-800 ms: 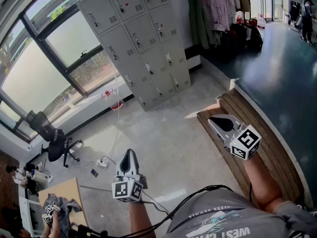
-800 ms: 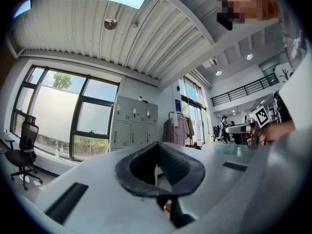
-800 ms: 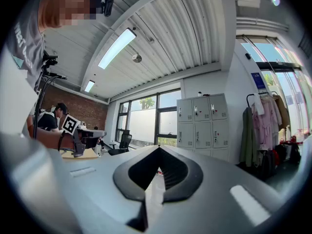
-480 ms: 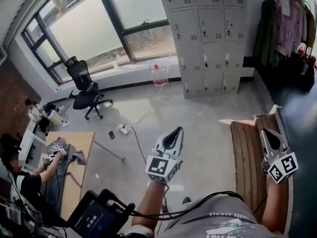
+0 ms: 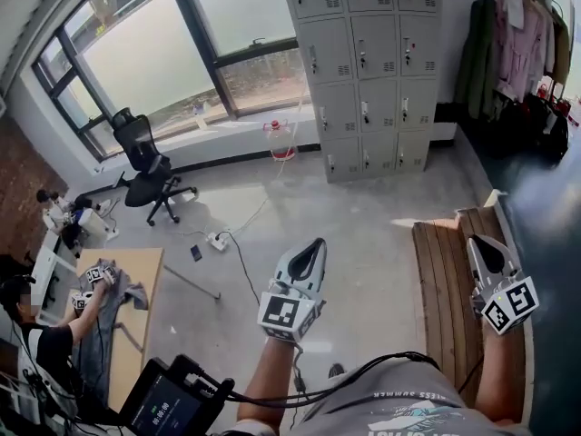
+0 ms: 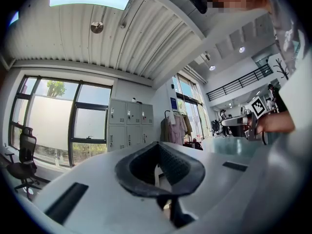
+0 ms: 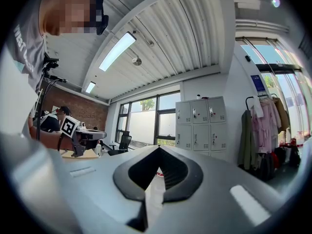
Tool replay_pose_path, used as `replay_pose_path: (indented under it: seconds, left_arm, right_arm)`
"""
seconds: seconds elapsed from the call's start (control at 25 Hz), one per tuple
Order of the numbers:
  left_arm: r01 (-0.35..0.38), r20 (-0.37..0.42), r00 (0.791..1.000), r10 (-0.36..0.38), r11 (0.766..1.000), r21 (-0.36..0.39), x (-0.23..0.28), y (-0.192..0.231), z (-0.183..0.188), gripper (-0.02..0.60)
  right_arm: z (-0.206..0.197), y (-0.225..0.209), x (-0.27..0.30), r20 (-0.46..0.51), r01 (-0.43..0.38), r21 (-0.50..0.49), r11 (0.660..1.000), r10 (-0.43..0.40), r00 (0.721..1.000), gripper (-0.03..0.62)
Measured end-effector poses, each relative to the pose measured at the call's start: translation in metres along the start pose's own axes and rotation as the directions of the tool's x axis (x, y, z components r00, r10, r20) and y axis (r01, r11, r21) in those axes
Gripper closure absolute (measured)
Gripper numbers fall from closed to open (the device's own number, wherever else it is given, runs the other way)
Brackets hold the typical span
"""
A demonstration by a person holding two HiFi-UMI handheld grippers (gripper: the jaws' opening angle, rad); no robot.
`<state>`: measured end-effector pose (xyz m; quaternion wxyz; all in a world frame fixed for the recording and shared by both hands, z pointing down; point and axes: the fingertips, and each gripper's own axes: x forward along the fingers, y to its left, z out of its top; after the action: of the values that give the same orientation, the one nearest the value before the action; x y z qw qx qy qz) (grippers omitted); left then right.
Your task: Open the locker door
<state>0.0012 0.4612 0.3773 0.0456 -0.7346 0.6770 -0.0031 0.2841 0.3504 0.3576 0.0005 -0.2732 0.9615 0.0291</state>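
Lockers (image 5: pixel 363 71) now straight ahead; left gripper (image 5: pixel 316 242) and right gripper (image 5: pixel 473 240) stay closed.

Workplace changing area; grey lockers (image 5: pixel 363 62); coat rack (image 5: pixel 510 48); office chair (image 5: pixel 145 163)

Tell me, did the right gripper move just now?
No, not noticeably. The right gripper still hovers over the far end of the wooden bench, pointing toward the lockers. Only the head camera turned, shifting the whole picture.
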Motion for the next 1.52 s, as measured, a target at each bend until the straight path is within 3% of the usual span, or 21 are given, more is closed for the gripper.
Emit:
replay_pose_path:
  seconds: [0.16,0.44,0.64,0.92,1.16,1.52]
  left_arm:
    - [-0.013,-0.028,1.000,0.014,0.999,0.043,0.006,-0.003,-0.009,0.575]
    - [-0.032,-0.050,0.998,0.033,0.999,0.023,0.027,-0.036,-0.006,0.575]
    - [-0.061,-0.056,0.997,0.061,0.998,0.004,0.045,-0.056,-0.012,0.575]
    - [-0.059,-0.064,0.996,0.058,0.998,-0.016,0.073,-0.074,-0.022,0.575]
    - [-0.077,-0.083,0.994,0.076,0.997,-0.009,0.103,-0.042,-0.040,0.575]
    - [-0.068,-0.071,0.995,0.067,0.998,-0.015,0.197,0.065,-0.072,0.575]
  right_arm:
    - [-0.002,-0.010,0.000,-0.001,-0.011,-0.012,1.000,0.011,1.000,0.600]
    - [-0.009,-0.047,-0.029,-0.010,-0.021,-0.027,0.999,0.020,1.000,0.600]
    - [-0.024,-0.084,-0.046,0.024,0.001,0.015,1.000,-0.002,1.000,0.599]
    - [-0.035,-0.122,-0.043,0.036,0.005,0.037,0.999,-0.006,0.999,0.599]
    - [-0.050,-0.137,0.002,0.007,-0.016,0.028,0.999,0.016,1.000,0.599]
    - [-0.059,-0.166,0.135,-0.009,0.000,-0.001,1.000,0.000,1.000,0.599]
